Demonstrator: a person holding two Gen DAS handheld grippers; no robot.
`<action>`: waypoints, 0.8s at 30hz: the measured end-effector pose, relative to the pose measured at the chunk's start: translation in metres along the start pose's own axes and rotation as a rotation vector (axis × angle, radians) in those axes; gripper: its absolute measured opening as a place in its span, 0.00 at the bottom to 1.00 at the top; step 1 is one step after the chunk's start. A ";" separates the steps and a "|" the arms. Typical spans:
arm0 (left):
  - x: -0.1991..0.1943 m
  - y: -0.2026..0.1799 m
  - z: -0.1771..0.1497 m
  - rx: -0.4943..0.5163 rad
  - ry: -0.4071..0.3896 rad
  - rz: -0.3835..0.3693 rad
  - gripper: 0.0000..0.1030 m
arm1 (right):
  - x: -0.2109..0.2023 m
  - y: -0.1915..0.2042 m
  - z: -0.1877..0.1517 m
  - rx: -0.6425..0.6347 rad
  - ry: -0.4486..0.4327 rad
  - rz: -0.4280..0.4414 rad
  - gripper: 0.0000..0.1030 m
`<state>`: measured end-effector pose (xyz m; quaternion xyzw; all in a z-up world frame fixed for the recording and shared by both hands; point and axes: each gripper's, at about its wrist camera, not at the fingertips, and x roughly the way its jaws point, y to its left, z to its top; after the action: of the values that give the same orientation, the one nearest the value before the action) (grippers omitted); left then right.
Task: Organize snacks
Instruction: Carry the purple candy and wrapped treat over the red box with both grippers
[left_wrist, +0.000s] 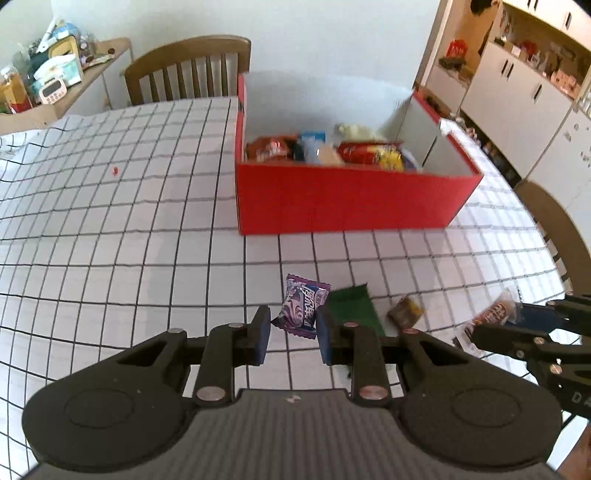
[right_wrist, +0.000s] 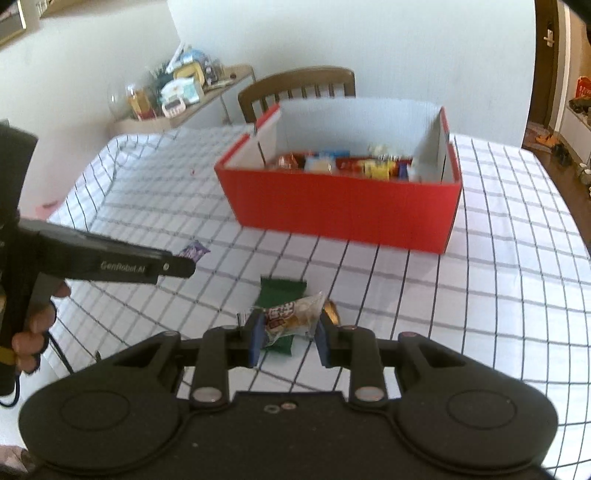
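Crinkly purple foil, that's the purple candy packet (left_wrist: 303, 306), clenched between the left gripper (left_wrist: 293, 334) jaws and hanging clear of the surface (left_wrist: 110, 229). The right gripper (right_wrist: 288, 338) is clamped on a clear-wrapped snack (right_wrist: 291, 315) the same way. Both look feather-light, soft and slippery, so pinching mid-body seems wiser than the seams. Below lie a green packet (right_wrist: 282, 291) and a brown sweet (left_wrist: 405, 312); beyond, the red box (left_wrist: 351, 201) already holds snacks.

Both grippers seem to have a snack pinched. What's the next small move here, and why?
Probably carry both toward the red box and release inside. The left gripper is shut on the purple packet, the right gripper on the clear-wrapped snack, and the box already holds snacks.
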<state>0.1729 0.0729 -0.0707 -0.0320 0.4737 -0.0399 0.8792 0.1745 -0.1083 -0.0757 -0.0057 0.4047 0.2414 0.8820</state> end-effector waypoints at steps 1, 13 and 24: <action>-0.005 -0.001 0.003 -0.005 -0.009 -0.002 0.25 | -0.002 0.000 0.004 0.000 -0.009 -0.001 0.27; -0.041 -0.019 0.051 -0.017 -0.098 -0.014 0.25 | -0.019 -0.007 0.057 -0.005 -0.107 -0.020 0.27; -0.041 -0.039 0.106 0.002 -0.156 0.027 0.25 | -0.011 -0.016 0.115 -0.003 -0.162 -0.042 0.27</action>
<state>0.2370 0.0404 0.0252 -0.0276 0.4043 -0.0260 0.9138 0.2568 -0.1036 0.0064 0.0040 0.3314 0.2229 0.9168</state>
